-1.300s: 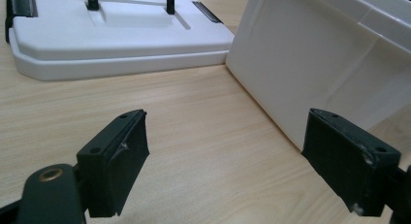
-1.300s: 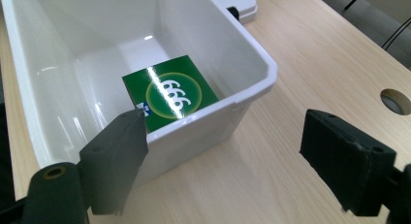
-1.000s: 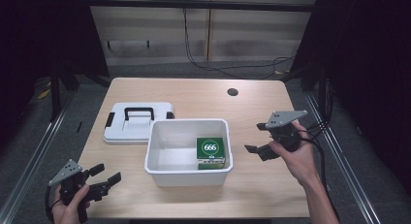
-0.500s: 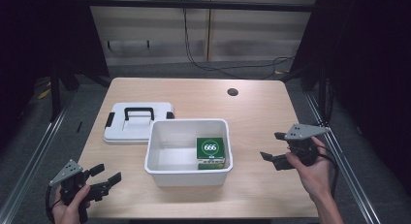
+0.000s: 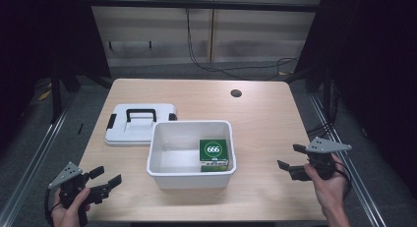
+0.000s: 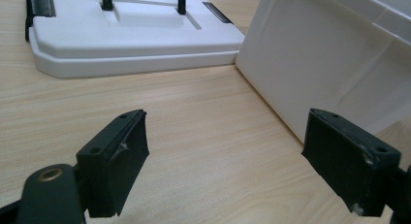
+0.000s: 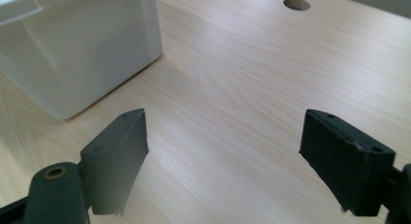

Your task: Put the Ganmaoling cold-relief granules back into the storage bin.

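From above I see the green box (image 5: 214, 154) inside the white bin (image 5: 191, 176), against its right wall. My left gripper (image 5: 104, 179) and right gripper (image 5: 289, 159) flank the bin, jaws spread and empty. The gripper views catch just the bin's outer walls, and the left one also the lid (image 6: 131, 32) beyond it.

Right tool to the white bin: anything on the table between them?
Nothing. In the high view, bare wood runs from the right tool to the white bin; the right gripper view shows the same bare table up to the bin's wall.

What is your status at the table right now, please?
Left gripper open, empty. Right gripper open, empty. Green box inside white bin, lid beside it. Nothing in the way.
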